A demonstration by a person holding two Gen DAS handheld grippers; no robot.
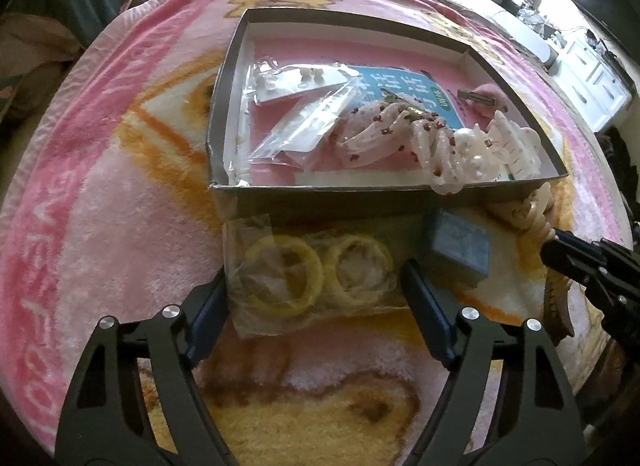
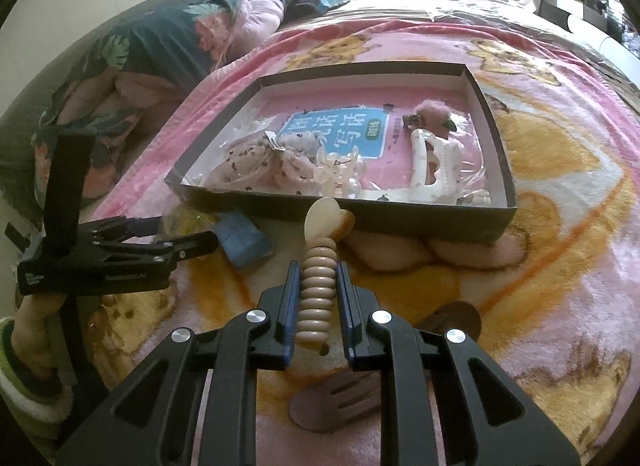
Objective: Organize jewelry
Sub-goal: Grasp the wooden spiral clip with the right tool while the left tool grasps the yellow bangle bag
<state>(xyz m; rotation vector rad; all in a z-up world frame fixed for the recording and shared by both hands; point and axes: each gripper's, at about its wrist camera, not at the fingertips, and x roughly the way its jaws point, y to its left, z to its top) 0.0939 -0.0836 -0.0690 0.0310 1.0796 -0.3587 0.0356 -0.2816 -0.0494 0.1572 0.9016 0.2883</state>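
Dark shallow box (image 1: 224,113) on the bed's pink blanket (image 1: 120,185): already holds white claw clips, a speckled scrunchie and bagged earrings. Right gripper (image 2: 318,298) clenched on a beige spiral hair tie (image 2: 318,286), lifted near the box front. Left gripper (image 1: 316,286), jaws spread and not pressing, straddles a bag of yellow bangles (image 1: 308,274); blue eraser-like block (image 1: 460,246) and brown clips (image 2: 336,402) remain outside, roughly half left.
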